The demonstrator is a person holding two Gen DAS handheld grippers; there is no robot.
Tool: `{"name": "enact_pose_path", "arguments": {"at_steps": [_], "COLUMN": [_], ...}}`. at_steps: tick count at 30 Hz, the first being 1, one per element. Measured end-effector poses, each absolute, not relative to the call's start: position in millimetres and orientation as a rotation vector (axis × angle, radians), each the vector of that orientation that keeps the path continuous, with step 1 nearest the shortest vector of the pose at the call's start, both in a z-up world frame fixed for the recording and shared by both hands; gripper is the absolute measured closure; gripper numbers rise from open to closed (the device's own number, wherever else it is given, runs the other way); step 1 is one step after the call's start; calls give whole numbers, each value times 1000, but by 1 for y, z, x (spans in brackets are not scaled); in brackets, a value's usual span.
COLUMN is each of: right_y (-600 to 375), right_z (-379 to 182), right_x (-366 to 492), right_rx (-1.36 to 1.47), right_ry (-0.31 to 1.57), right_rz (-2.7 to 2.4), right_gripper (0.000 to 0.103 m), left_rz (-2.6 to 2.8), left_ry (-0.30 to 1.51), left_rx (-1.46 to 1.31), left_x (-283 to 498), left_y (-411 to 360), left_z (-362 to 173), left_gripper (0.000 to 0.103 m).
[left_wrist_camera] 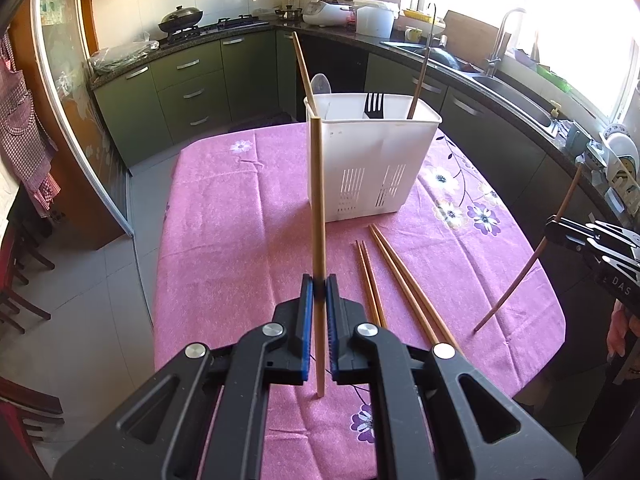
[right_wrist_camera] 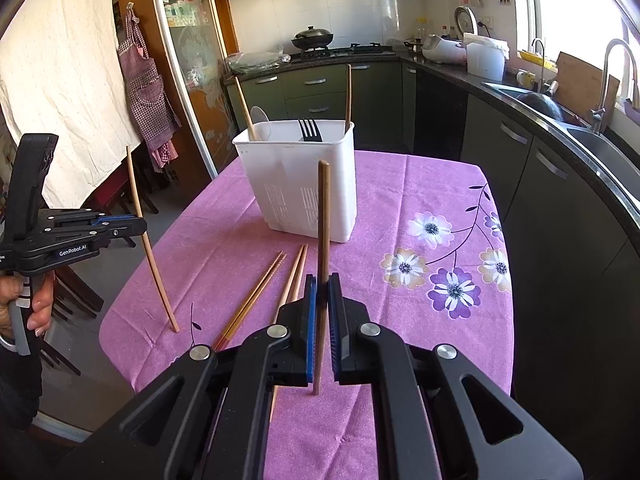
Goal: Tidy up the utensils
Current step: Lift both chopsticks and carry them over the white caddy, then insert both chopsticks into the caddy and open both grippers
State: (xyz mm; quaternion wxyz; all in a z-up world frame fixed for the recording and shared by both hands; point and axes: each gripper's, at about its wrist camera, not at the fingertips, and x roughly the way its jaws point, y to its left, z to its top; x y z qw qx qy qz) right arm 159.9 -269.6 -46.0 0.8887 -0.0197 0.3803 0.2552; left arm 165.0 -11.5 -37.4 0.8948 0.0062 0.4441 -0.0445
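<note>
**While you hold a chopstick in each hand, aim for the holder**

Each hand-held gripper is shut on one stick: the left hand-held gripper (left_wrist_camera: 319, 282) pinches the pale chopstick (left_wrist_camera: 317, 200), and the right hand-held gripper (right_wrist_camera: 322, 284) pinches the dark chopstick (right_wrist_camera: 323, 220). Both sticks stand up, thin end down. The white holder (left_wrist_camera: 372, 160) waits ahead on the pink counter (left_wrist_camera: 240, 220). Lift each stick over the rim, then let go. Go one at a time so they don't bump.

Four loose chopsticks (left_wrist_camera: 394, 280) lie near you. You can't see inside the holder, so its slots are hard to tell apart.
</note>
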Motion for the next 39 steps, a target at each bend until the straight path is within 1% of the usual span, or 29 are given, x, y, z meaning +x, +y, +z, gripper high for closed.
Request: {"name": "enact_pose_path", "arguments": {"at_steps": [8,18,25,32,39], "right_y": [-266,-260,-251,-243,-243], "right_z": [-40,-3,43,89,127], "right_x": [169,187,213,236,268], "right_rx": [-36,-29,-20,-4,38], "right_ry": [777,721,686,644,592], "right_rz": [542,553,577,593,577], "right_gripper": [96,96,96,96,96], "left_rz": [-103,-116,-149,-188,-177], "left_ry": [924,899,868,817,718], "left_rx": [10,4,17,23,37], "left_x": [169,183,204,222,239], "left_y": [-12,-15,-24,-35,-45], "left_z": [-35,-15,29,85,141], "left_gripper": [97,97,97,97,97]}}
